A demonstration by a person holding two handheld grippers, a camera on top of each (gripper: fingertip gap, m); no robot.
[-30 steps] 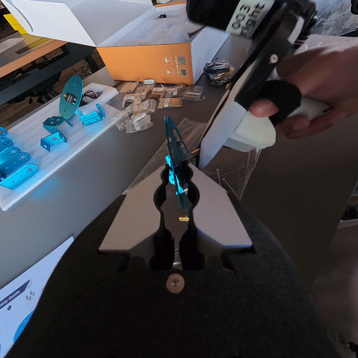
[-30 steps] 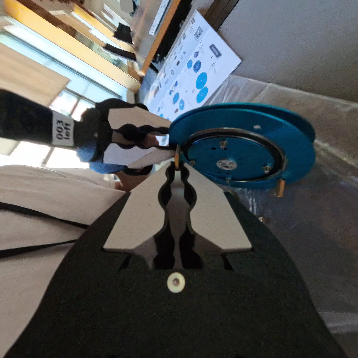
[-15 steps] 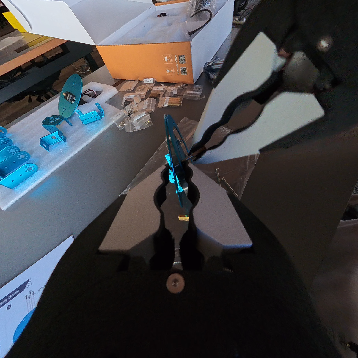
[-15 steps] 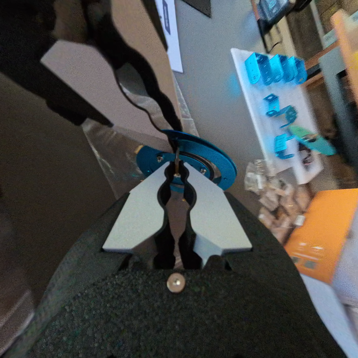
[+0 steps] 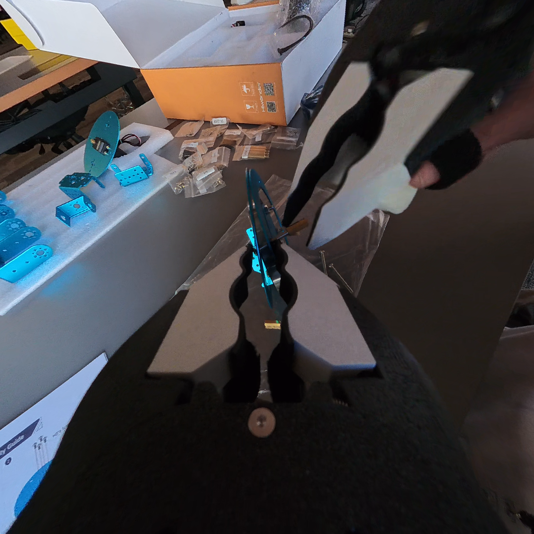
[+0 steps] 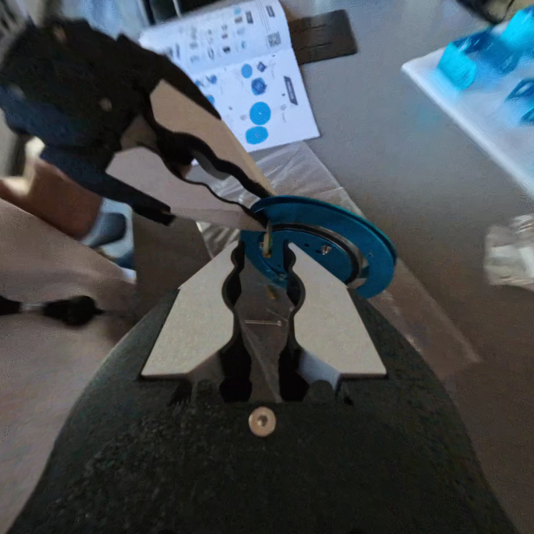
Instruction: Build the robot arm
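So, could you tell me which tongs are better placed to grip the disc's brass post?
Right: the right tongs are open around the brass post; the left tongs are shut on the disc.

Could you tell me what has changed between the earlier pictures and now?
The right gripper has opened and let go of the brass standoff on the blue disc, after swinging round it. The left gripper stays shut on the disc, which has not moved.

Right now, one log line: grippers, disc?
left gripper: shut on disc | right gripper: open around standoff | disc: over bag
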